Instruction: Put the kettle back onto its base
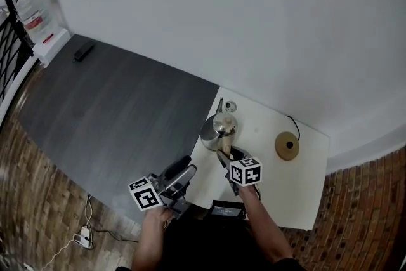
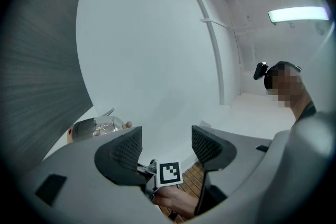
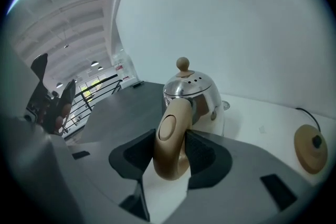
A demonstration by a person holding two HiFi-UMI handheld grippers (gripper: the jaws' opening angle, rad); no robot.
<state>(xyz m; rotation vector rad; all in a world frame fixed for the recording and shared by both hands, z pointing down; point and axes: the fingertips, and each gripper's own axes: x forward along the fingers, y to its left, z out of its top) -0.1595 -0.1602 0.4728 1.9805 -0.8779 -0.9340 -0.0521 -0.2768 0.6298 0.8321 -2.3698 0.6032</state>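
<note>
1. Standing upright near the left edge of the white tabletop (image 1: 273, 190), the kettle (image 1: 219, 127) was off its base (image 1: 287, 146). The two were well apart, with bare tabletop between them.
2. The kettle was polished steel with a tan knob on the lid and a tan handle (image 3: 170, 136), which pointed back toward the person.
3. The base was a round tan disc (a dark stud sat at its middle) lying to the kettle's right, and a black cord (image 1: 295, 125) ran from it toward the wall.
4. The right gripper (image 3: 170, 152) was angled down at the kettle from the near side. Its jaws were closed on the handle, one pad against each side, and the kettle's foot rested on the tabletop.
5. The left gripper (image 2: 167, 147) was held off the tabletop's near-left corner, over the grey floor (image 1: 114, 111), tipped slightly upward. Its jaws stood wide apart and touched nothing.
6. In the left gripper view the kettle showed low at the left, beyond the left jaw, and the right gripper's marker cube (image 2: 169, 173) showed through the gap between the jaws.
</note>
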